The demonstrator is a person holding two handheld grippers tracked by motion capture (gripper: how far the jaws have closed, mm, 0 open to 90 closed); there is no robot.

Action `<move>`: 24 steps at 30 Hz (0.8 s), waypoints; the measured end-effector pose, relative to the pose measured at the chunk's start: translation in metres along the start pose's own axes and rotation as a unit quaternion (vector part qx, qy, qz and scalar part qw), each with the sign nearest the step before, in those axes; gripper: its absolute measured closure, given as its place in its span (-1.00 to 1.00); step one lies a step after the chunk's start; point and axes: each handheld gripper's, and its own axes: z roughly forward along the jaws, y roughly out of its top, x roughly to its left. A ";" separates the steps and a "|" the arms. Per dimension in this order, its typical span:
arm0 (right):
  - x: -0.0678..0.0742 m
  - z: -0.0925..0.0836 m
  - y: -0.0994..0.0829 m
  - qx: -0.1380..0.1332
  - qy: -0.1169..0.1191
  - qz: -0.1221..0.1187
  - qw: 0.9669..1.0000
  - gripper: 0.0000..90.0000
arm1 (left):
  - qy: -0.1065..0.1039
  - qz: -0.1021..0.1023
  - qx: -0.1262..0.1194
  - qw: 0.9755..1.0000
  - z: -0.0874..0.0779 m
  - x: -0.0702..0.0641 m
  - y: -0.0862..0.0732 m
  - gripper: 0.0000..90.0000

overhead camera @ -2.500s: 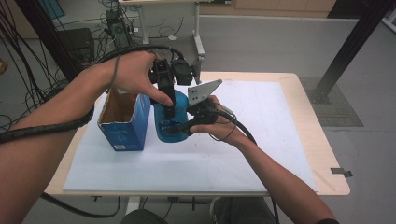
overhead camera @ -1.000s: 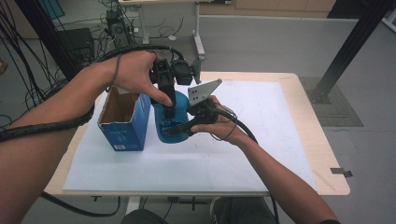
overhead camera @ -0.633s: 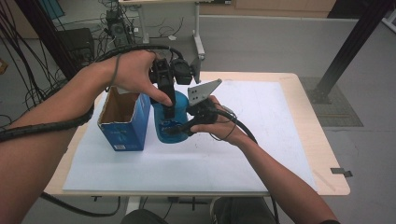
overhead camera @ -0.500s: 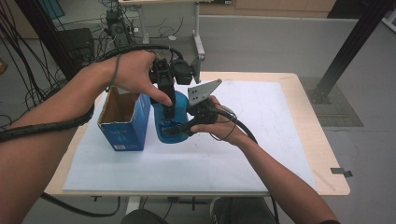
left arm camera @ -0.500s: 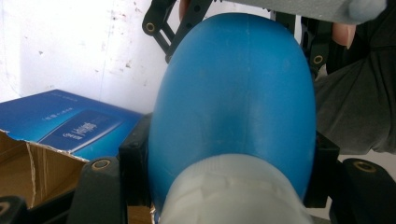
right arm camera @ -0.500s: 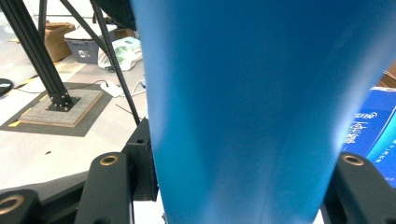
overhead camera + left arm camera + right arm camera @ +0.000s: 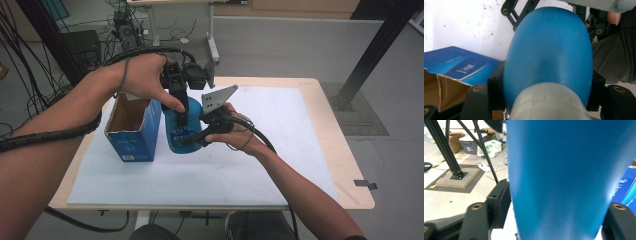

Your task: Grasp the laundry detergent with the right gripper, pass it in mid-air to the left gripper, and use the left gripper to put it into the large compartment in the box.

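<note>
So we've got a blue bottle [image 7: 180, 131] standing upright on the white sheet [image 7: 210, 170] covering the table [image 7: 327, 115], right next to an open blue cardboard box [image 7: 131, 129]. Our left gripper [image 7: 181, 111] comes down from above and is clamped on the bottle's upper part, jaws pressing both sides near the white cap [image 7: 547, 103]. Our right gripper [image 7: 196, 136] comes in from the side around the bottle's body; its jaws have just been opening, and we can't tell if the pads are touching it.
</note>
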 end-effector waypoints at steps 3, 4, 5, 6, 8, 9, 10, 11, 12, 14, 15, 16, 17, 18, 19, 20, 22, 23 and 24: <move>0.001 -0.004 -0.002 0.016 -0.008 0.016 1.000 -0.46 | 0.006 -0.006 0.002 1.000 -0.003 0.002 -0.001 -0.17; 0.002 -0.006 -0.003 0.019 -0.012 0.024 0.999 -0.53 | 0.007 -0.011 0.000 1.000 -0.004 0.004 -0.002 -0.17; 0.002 -0.010 -0.005 0.026 -0.018 0.033 0.999 -0.59 | 0.008 -0.014 0.001 1.000 -0.005 0.004 -0.002 -0.17; 0.002 -0.012 -0.005 0.028 -0.021 0.038 0.999 -0.61 | 0.009 -0.019 0.002 1.000 -0.005 0.005 -0.003 -0.17; 0.002 -0.020 -0.006 0.033 -0.032 0.053 0.998 -0.66 | 0.009 -0.030 0.004 0.999 -0.008 0.008 -0.004 -0.17; 0.001 -0.024 -0.007 0.041 -0.038 0.056 0.997 -0.68 | 0.008 -0.036 0.006 0.999 -0.009 0.010 -0.005 -0.17; 0.001 -0.028 -0.007 0.050 -0.043 0.061 0.996 -0.71 | 0.008 -0.044 0.005 0.999 -0.010 0.011 -0.005 -0.17; 0.001 -0.032 -0.008 0.062 -0.052 0.065 0.995 -0.74 | 0.006 -0.049 0.008 0.999 -0.012 0.013 -0.006 -0.17; 0.002 -0.036 -0.008 0.072 -0.055 0.068 0.994 -0.75 | 0.005 -0.055 0.007 0.998 -0.014 0.014 -0.007 -0.17; 0.003 -0.044 -0.010 0.095 -0.058 0.075 0.991 -0.75 | 0.002 -0.079 0.002 0.997 -0.020 0.018 -0.010 -0.17; 0.004 -0.049 -0.011 0.108 -0.062 0.077 0.989 -0.76 | 0.002 -0.083 0.001 0.997 -0.022 0.019 -0.011 -0.17; 0.004 -0.052 -0.012 0.114 -0.063 0.081 0.988 -0.76 | 0.003 -0.088 -0.001 0.996 -0.024 0.021 -0.012 -0.17; 0.004 -0.055 -0.012 0.118 -0.066 0.085 0.987 -0.79 | 0.003 -0.101 0.000 0.995 -0.028 0.024 -0.013 -0.17; 0.004 -0.062 -0.013 0.130 -0.073 0.091 0.985 -0.84 | 0.004 -0.107 0.000 0.994 -0.031 0.025 -0.014 -0.17; 0.004 -0.066 -0.014 0.136 -0.078 0.094 0.983 -0.84 | 0.006 -0.111 0.000 0.994 -0.034 0.027 -0.015 -0.17; 0.004 -0.069 -0.014 0.141 -0.082 0.095 0.982 -0.84 | 0.008 -0.118 -0.001 0.993 -0.036 0.028 -0.015 -0.17; 0.004 -0.079 -0.014 0.156 -0.092 0.096 0.979 -0.85 | 0.013 -0.133 0.000 0.991 -0.043 0.032 -0.016 -0.17; 0.004 -0.085 -0.013 0.163 -0.099 0.098 0.977 -0.85 | 0.014 -0.139 0.000 0.990 -0.045 0.033 -0.016 -0.17; 0.004 -0.089 -0.012 0.166 -0.103 0.099 0.976 -0.85 | 0.016 -0.148 -0.002 0.989 -0.049 0.035 -0.017 -0.17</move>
